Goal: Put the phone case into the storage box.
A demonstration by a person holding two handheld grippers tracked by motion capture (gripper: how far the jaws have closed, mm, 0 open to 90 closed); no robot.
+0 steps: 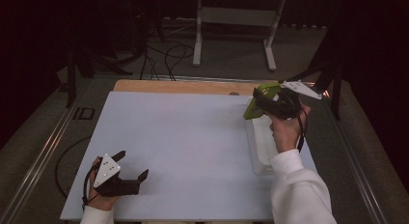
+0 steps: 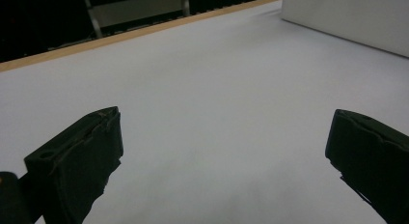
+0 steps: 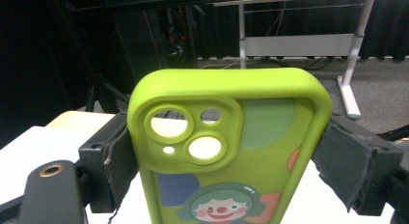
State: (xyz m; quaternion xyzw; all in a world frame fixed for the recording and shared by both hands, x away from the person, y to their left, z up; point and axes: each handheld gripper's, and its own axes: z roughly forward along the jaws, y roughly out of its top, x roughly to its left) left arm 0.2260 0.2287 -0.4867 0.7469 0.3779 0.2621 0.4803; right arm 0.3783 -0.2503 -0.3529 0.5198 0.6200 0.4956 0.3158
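Above the white table, the right hand-held gripper clamps a wordless clown-print green phone case; left hand-held gripper gapes empty.

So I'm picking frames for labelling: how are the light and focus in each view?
High view: table evenly lit, surroundings dark, slightly soft. Left gripper view: jaws blurred, the table pale and featureless. Right gripper view: phone case sharp and bright in the right gripper, background dim.
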